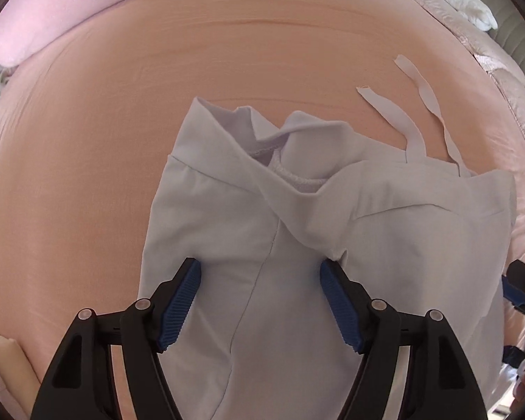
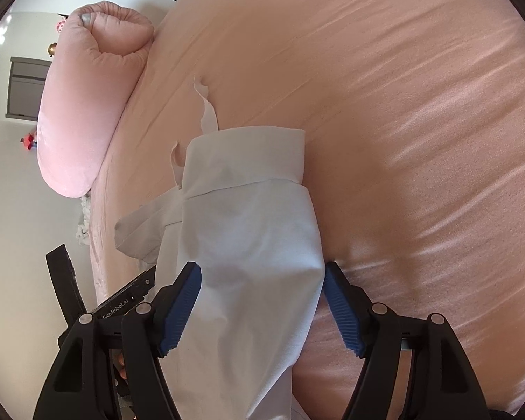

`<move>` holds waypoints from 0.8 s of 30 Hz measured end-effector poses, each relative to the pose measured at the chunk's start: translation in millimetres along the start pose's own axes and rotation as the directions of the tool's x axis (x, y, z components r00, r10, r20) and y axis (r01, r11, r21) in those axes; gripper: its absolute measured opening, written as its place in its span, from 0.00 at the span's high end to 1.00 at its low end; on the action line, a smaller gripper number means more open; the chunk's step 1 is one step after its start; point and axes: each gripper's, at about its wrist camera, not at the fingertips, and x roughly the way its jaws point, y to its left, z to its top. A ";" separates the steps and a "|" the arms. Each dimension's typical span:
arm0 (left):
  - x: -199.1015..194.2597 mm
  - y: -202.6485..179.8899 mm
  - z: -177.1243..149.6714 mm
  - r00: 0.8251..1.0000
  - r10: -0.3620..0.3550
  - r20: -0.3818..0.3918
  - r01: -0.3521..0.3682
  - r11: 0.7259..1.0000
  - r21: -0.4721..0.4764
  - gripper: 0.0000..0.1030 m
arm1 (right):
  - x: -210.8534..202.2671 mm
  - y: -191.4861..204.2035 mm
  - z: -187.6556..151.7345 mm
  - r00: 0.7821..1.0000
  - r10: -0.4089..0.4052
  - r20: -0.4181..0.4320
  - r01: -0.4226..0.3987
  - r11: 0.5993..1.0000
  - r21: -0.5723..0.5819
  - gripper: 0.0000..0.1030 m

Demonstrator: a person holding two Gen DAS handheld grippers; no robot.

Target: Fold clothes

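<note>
Both the left tongs point(image 1: 260, 273) and the right tongs point(image 2: 262, 274) stand apart, blue pads clear of the pale trousers point(image 1: 280, 245) between them. The trousers lie on the pink bed point(image 1: 227, 52), drawstrings point(image 1: 416, 119) beyond their waistband, a pink bolster point(image 1: 52, 10) at the bed's far edge.

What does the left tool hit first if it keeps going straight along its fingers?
Most likely the pale grey garment: the left tool points steeply down with open jaws straddling the cloth near its centre seam. The pink bed sheet lies under it. Remaining gap is unclear.
</note>
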 end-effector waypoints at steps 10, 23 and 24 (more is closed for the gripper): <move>-15.8 -29.7 -19.5 0.994 0.035 0.103 -0.056 0.977 0.203 0.87 | 19.3 24.5 12.8 0.997 -0.066 0.032 0.067 0.997 -0.033 0.30; -48.3 37.9 -2.9 0.994 0.026 0.102 -0.031 0.998 0.048 0.97 | 29.4 46.6 9.2 0.988 -0.134 0.081 0.147 0.972 -0.181 0.37; -44.5 43.4 2.8 0.995 0.031 0.098 -0.034 0.999 0.025 0.97 | 31.2 51.1 9.1 0.987 -0.140 0.082 0.154 0.967 -0.201 0.44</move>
